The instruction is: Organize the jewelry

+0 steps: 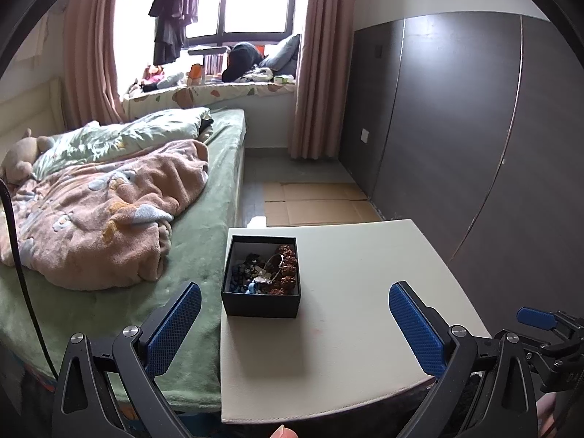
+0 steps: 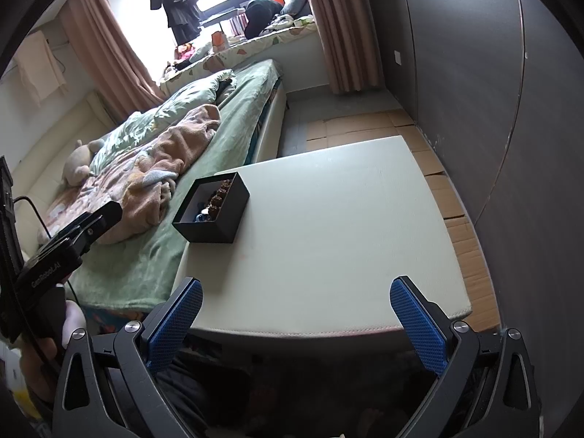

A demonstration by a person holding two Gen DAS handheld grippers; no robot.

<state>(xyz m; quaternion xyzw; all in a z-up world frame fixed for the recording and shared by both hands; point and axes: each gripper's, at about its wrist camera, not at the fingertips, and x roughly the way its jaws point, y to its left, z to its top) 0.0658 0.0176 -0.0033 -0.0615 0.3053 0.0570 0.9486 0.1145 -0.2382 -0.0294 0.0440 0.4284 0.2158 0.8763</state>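
Note:
A small black open box (image 1: 261, 304) stands near the left edge of a cream table (image 1: 365, 310). It holds a tangle of jewelry (image 1: 272, 270): brown bead strands, dark and blue beads, a silvery piece. The box also shows in the right wrist view (image 2: 219, 226), with jewelry (image 2: 215, 202) inside. My left gripper (image 1: 295, 319) is open and empty, held above the table's near side, just short of the box. My right gripper (image 2: 296, 315) is open and empty over the table's front edge, well to the right of the box. The right gripper's blue tip shows in the left wrist view (image 1: 534, 317).
A bed (image 1: 189, 241) with a green sheet and a pink blanket (image 1: 109, 211) lies against the table's left side. A dark wardrobe wall (image 1: 474, 127) runs along the right. Flattened cardboard (image 1: 317, 204) covers the floor beyond the table.

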